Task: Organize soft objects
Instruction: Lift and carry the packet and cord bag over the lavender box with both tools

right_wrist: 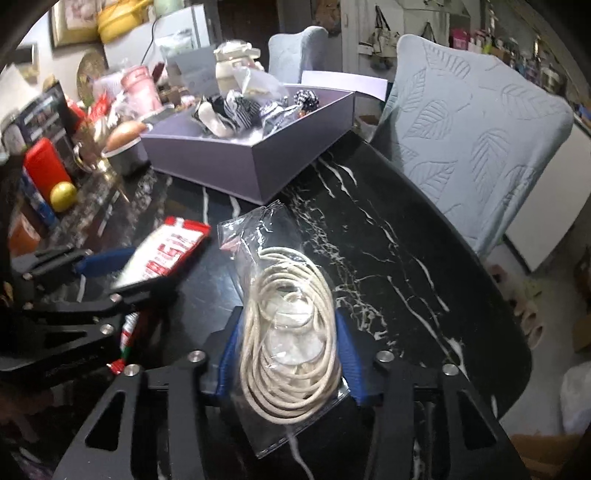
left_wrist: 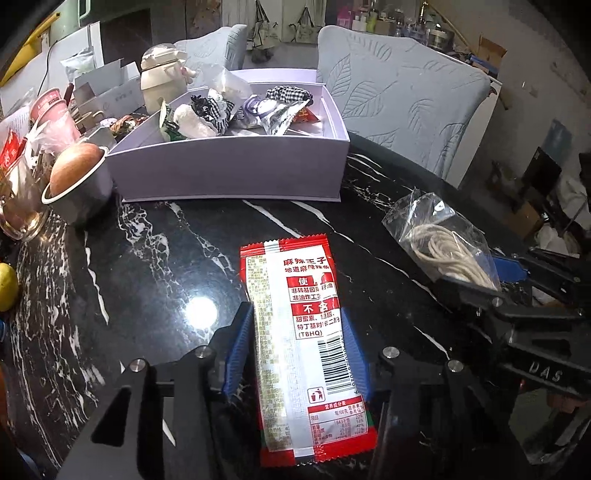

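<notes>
Black fingers [left_wrist: 199, 373], blue pads [left_wrist: 236, 347], silver screws.

1. I am looking at a lived-in home dining room: the black marble bench [left_wrist: 155, 258] is standing among padded chairs [left_wrist: 402, 110].
2. Tote bags [left_wrist: 266, 29] are hanging behind; an apple [left_wrist: 75, 166] is sitting nearby.

Red-white snack packet [left_wrist: 295, 339] flat on desk [left_wrist: 155, 258], clear bag of coiled cord [right_wrist: 291, 343] beside it, lilac box [left_wrist: 229, 170] of soft items behind.
</notes>
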The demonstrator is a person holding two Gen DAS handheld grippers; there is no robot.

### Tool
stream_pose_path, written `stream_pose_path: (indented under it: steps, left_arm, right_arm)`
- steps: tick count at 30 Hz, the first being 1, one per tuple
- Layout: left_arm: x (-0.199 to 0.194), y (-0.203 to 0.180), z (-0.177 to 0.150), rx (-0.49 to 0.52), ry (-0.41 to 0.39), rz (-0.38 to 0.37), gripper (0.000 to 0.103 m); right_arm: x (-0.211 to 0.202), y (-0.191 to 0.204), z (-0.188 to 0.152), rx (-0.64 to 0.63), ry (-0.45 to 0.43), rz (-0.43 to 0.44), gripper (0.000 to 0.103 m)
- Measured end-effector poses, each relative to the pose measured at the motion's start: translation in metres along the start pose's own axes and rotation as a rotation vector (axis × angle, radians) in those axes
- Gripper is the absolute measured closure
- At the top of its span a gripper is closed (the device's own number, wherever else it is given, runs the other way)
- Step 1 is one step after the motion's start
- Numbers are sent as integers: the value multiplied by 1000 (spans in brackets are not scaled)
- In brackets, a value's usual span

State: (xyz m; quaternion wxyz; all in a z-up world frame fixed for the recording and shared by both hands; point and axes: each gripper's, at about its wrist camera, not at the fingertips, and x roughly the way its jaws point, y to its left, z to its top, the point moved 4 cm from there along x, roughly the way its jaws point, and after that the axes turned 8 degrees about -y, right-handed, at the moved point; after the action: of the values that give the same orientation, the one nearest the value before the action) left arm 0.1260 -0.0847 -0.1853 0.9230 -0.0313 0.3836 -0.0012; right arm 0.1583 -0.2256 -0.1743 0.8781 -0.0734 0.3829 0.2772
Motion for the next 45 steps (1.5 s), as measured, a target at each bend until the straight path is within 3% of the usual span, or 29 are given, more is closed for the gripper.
stream_pose_path:
  steps: [16, 24, 30, 35, 39, 45]
  left_arm:
    - [-38, 3, -1, -21, -74, -23, 56]
    - [-22, 5, -20, -3, 31, -11, 56]
    - [-21, -2, -24, 21, 27, 30, 49]
    - [-19, -1, -23, 23, 11, 26, 48]
    - [-22, 1, -21, 16, -12, 23, 57]
    - [-33, 1, -14, 4, -57, 6, 58]
  right_arm:
    - [-24, 16, -9, 96, -30, 85, 63]
    - [-25, 25, -14, 90, -17, 79, 63]
    - [-21, 23, -15, 95, -5, 72, 63]
    - [-20, 23, -15, 93, -6, 70, 62]
    - [-18, 24, -14, 87, -10, 71, 62]
    - [-23, 22, -14, 102, -27, 75, 62]
